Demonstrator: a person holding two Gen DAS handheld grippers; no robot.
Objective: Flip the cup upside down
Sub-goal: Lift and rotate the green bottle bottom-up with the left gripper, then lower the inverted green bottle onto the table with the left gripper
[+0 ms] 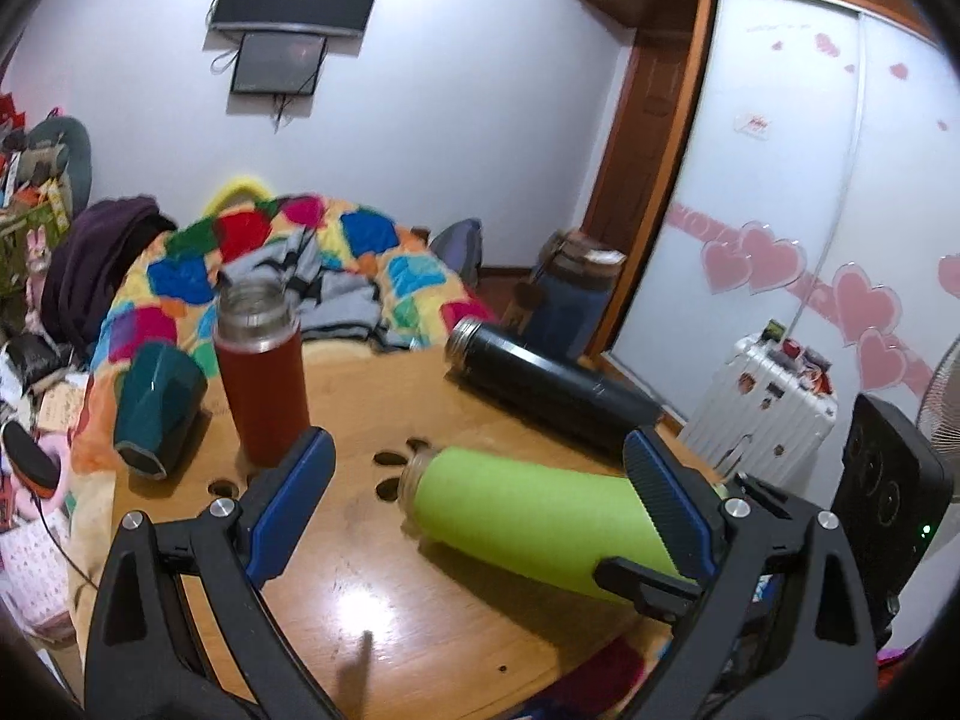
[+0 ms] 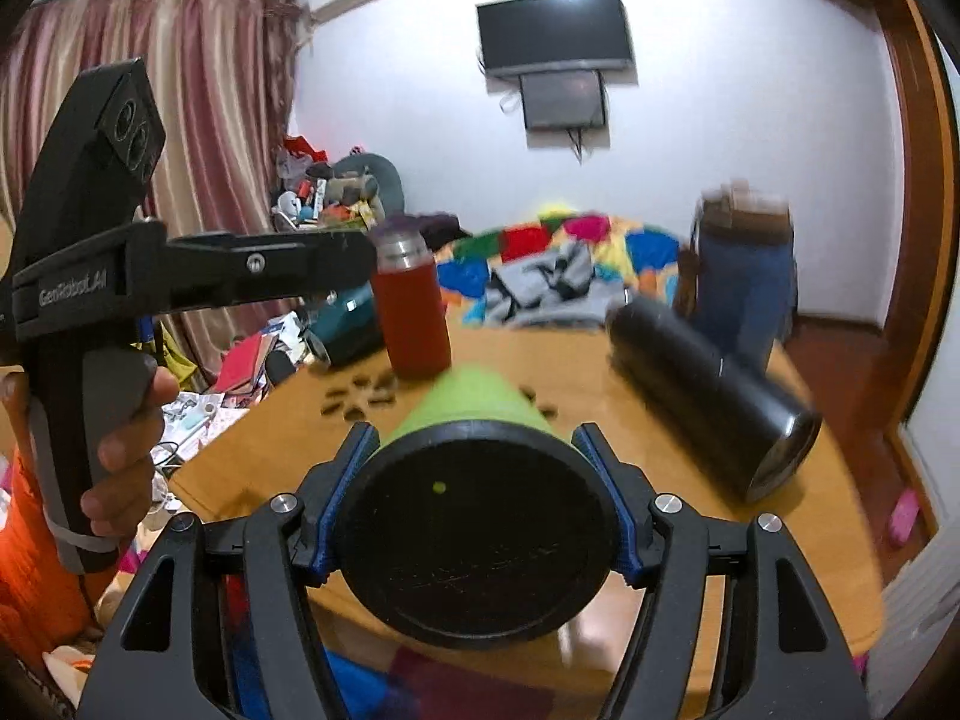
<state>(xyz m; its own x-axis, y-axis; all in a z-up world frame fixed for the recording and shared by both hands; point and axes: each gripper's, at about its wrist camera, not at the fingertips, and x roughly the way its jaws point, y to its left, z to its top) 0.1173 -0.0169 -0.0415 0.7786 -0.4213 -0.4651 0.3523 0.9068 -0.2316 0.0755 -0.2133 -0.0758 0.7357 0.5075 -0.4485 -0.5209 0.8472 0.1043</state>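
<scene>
A lime-green cup (image 1: 528,516) lies on its side on the round wooden table (image 1: 384,612), mouth toward the far left. My right gripper (image 2: 474,492) is shut on the green cup (image 2: 474,402) near its black base, which fills the right wrist view; its tip shows in the left wrist view (image 1: 648,585). My left gripper (image 1: 480,480) is open and empty above the table, its fingers (image 1: 288,498) wide apart on either side of the cup. It also shows in the right wrist view (image 2: 336,258), held by a hand.
A red flask (image 1: 261,372) stands upright with its mouth open. A dark teal cup (image 1: 157,402) lies tilted at the table's left edge. A black flask (image 1: 540,390) lies on its side at the back right. A bed with a colourful quilt (image 1: 312,264) is behind.
</scene>
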